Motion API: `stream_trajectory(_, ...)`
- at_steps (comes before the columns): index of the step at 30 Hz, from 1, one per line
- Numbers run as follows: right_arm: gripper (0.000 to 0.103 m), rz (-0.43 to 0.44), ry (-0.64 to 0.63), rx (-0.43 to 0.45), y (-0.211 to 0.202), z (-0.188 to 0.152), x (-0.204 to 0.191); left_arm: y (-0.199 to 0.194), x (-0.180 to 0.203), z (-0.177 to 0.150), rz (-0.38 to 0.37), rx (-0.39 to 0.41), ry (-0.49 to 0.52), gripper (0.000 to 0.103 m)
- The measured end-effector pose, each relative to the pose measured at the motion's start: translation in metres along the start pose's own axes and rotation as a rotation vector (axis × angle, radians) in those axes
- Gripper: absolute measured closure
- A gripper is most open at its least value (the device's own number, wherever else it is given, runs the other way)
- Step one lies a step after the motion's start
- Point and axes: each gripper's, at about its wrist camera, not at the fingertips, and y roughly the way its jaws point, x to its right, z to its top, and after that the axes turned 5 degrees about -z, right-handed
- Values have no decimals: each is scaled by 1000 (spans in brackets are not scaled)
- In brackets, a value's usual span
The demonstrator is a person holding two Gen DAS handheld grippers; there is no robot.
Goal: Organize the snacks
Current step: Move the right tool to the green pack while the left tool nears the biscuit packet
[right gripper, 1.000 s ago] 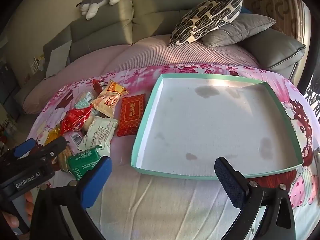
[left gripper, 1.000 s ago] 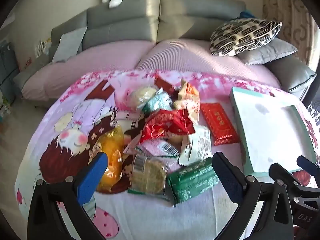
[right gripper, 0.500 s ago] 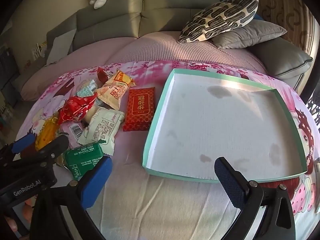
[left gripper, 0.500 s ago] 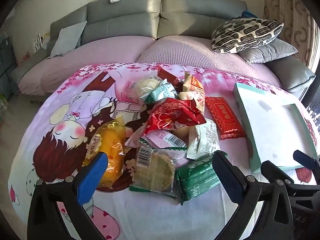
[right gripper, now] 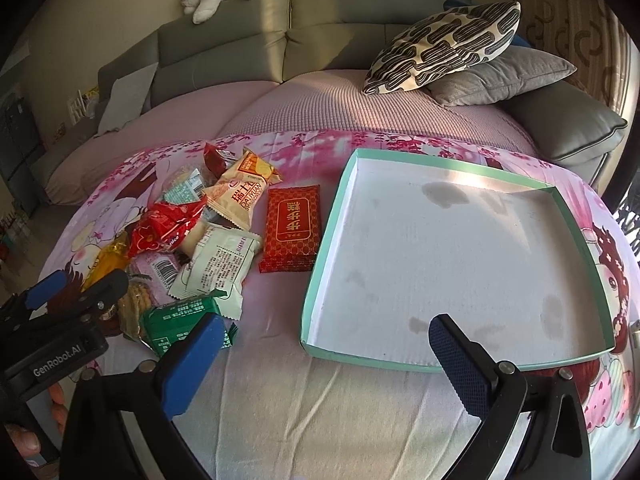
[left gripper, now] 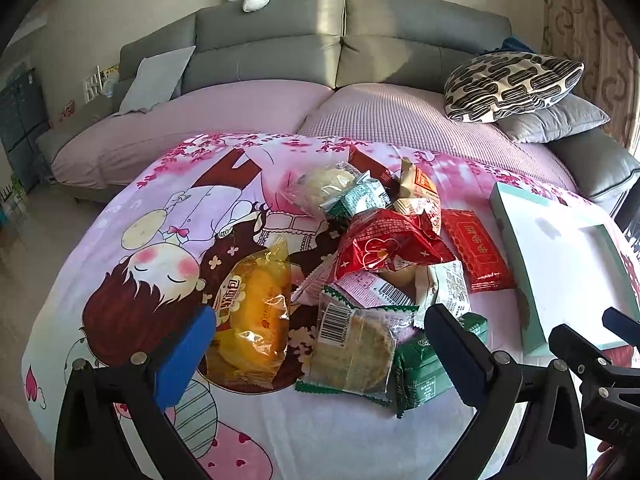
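Left gripper (left gripper: 320, 354) is hovering spread wide, nothing between its blue pads, just over the near edge of the snack pile (left gripper: 372, 256), with the clear-wrapped round biscuit pack (left gripper: 352, 350) and green packet (left gripper: 424, 368) sitting between its fingers. Right gripper (right gripper: 320, 354) is also gaping, holding nothing, hanging over the near rim of the teal-edged tray (right gripper: 320, 248), which is lying bare on the cartoon-print cloth (right gripper: 280, 380). The pile is lying left of the tray, the flat red packet (right gripper: 292, 228) just beside the tray's left wall, the yellow bun pack (left gripper: 256, 312) at the pile's left edge.
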Motion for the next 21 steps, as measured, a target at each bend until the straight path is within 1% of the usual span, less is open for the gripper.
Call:
stream_trajectory(12, 0, 10, 36, 20, -1, 1, 8, 4, -8, 0, -4, 5, -45, 0)
stream_trajectory(16, 0, 12, 46, 14, 0, 0, 11, 4, -11, 0, 3, 16, -62, 0)
stream_trajectory(21, 0, 10, 26, 0, 3, -1, 9, 4, -12, 1, 3, 16, -66, 0)
